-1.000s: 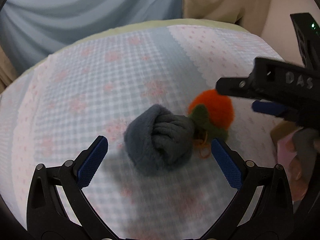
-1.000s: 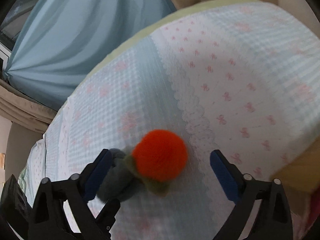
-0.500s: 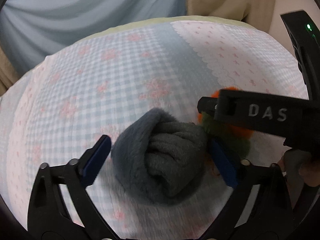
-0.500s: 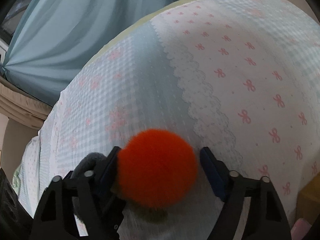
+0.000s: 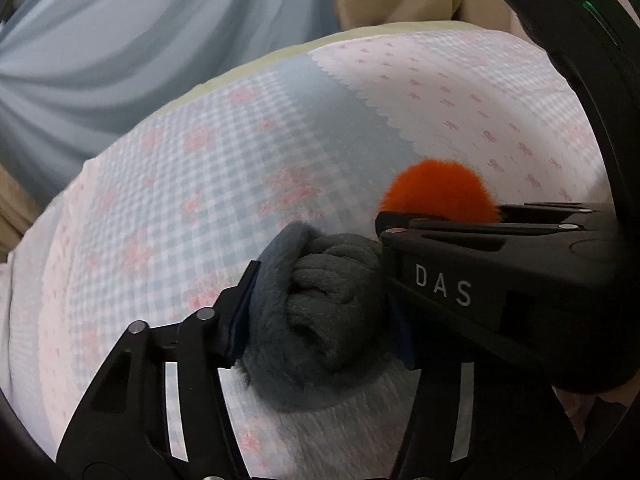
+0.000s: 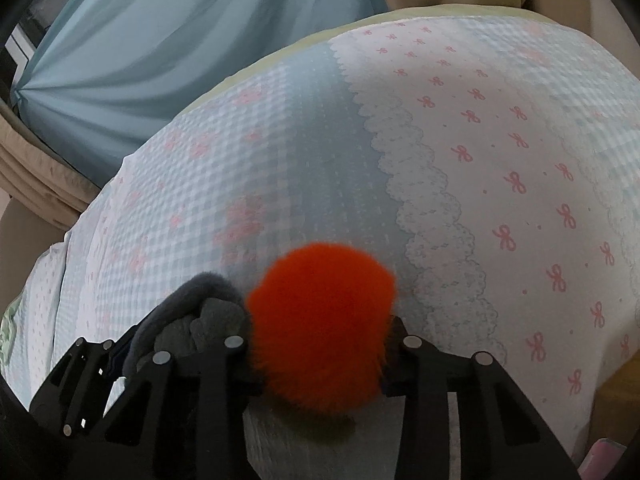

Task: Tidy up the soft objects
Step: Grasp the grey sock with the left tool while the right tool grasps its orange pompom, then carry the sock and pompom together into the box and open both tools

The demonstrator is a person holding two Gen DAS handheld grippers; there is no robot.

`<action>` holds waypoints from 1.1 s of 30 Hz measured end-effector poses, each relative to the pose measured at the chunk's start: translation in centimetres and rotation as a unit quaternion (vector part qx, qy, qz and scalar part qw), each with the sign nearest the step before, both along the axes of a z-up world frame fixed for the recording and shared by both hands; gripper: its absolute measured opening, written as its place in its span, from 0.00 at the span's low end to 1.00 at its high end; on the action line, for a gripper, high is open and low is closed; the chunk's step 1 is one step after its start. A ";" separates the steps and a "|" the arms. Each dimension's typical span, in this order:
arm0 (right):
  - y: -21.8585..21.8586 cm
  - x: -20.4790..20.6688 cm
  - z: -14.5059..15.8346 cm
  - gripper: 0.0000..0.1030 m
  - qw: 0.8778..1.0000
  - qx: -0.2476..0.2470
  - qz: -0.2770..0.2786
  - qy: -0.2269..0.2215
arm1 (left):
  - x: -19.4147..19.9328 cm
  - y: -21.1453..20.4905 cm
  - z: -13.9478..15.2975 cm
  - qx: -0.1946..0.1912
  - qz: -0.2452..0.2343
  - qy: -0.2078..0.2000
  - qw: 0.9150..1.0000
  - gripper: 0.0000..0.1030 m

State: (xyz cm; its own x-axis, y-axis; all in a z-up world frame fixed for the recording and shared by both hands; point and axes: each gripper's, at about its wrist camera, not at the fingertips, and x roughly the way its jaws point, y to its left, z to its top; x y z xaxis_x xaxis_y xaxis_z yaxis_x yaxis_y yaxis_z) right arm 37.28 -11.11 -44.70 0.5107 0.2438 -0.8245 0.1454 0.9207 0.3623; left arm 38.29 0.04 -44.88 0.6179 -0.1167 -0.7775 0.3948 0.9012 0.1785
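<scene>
The left gripper is closing, its blue pads pressing into both sides of the rolled grey fleece bundle, which is lying on the checked blue-and-pink bedspread. The right gripper is also closing, its pads sinking into the fluffy round orange pompom just beside the bundle.

The left wrist view is showing the right gripper's black body crossing in front, hiding all but the pompom's top. The right wrist view is showing the whole pompom, the bundle's end touching it, and the scalloped lace seam beyond.

A second ago both pairs of tongs were spread wide above the two things; both have since come down around them.
</scene>
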 end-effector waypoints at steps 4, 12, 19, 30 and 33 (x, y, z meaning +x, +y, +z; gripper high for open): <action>0.0 -0.2 0.5 0.33 1.000 -0.004 0.004 -0.004 | -0.2 0.2 0.2 0.001 -0.001 -0.001 1.000 0.45; -0.1 -1.2 3.0 0.32 1.000 -0.008 0.004 -0.026 | -1.4 1.1 1.9 0.002 0.009 -0.012 1.000 0.44; -0.2 -3.1 7.1 0.32 0.999 -0.008 0.009 -0.052 | -3.1 2.4 4.9 -0.011 0.030 -0.025 0.999 0.44; -2.0 -9.4 19.4 0.32 0.994 -0.021 0.042 -0.100 | -8.1 2.9 15.4 -0.050 0.068 -0.045 0.995 0.44; -3.5 -11.7 22.9 0.32 0.993 -0.025 0.046 -0.106 | -10.1 2.1 19.1 -0.061 0.080 -0.050 0.994 0.44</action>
